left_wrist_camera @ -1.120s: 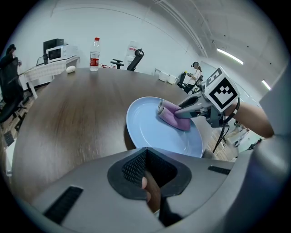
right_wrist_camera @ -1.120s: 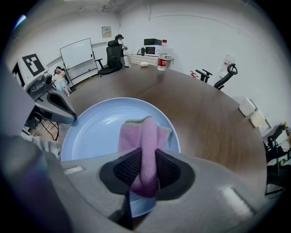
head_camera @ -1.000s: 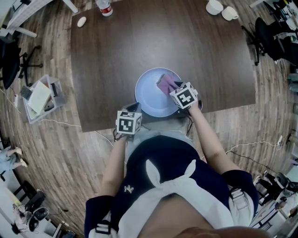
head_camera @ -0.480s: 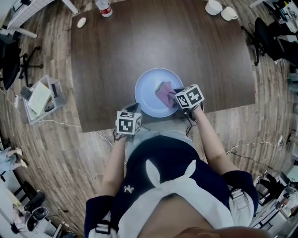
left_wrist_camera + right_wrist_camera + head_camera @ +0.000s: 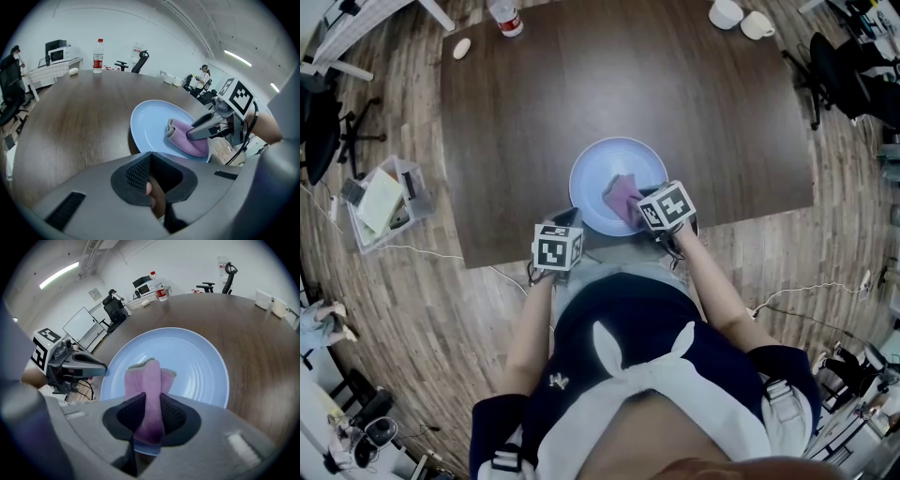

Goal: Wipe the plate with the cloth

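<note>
With our right tongs (image 5: 149,403) we pinch the pink cloth (image 5: 149,376). The cloth lies on the near part of the light blue plate (image 5: 199,364). Our left tongs (image 5: 151,171) pinch the plate's rim. The plate sits on the dark wooden table (image 5: 534,112), near its edge.

Smooth glossy plate (image 5: 600,169), soft napped cloth (image 5: 622,195), matt wood-grain table (image 5: 581,84).

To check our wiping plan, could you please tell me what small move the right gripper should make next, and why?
Probably sweep the cloth across toward the far side of the plate. The right gripper is clamped on the cloth, which lies on the near part of the plate, while the far part is bare and looks unwiped.
</note>
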### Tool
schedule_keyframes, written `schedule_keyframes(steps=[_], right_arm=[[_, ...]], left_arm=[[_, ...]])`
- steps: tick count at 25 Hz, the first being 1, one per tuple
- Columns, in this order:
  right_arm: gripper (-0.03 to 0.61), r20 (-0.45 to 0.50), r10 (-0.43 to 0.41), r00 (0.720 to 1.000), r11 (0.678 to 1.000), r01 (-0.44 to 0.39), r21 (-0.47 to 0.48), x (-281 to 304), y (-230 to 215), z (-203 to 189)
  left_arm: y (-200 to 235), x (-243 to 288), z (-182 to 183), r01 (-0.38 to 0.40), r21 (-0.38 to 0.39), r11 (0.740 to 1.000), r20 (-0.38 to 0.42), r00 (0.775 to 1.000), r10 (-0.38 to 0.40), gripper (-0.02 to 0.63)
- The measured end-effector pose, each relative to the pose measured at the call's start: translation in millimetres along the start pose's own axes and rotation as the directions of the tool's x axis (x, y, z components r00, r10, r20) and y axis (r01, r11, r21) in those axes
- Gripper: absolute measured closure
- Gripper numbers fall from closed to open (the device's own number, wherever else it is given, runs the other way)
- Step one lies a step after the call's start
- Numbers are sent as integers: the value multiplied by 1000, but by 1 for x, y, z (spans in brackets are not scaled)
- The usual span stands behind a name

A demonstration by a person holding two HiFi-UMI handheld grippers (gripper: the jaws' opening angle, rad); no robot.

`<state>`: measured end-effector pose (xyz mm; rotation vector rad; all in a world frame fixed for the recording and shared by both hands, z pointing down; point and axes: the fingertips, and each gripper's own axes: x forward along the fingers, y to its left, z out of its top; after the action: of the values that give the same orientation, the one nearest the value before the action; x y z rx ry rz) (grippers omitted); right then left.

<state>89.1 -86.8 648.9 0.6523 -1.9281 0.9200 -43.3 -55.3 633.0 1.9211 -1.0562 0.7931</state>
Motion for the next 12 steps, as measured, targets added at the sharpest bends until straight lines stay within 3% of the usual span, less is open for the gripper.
schedule_keyframes(steps=[12], right_arm=[[492, -21, 12, 1000, 996, -14, -86, 18, 38, 2]], left_arm=[[-1, 1, -1, 3, 3, 1000, 5, 1000, -3, 609]])
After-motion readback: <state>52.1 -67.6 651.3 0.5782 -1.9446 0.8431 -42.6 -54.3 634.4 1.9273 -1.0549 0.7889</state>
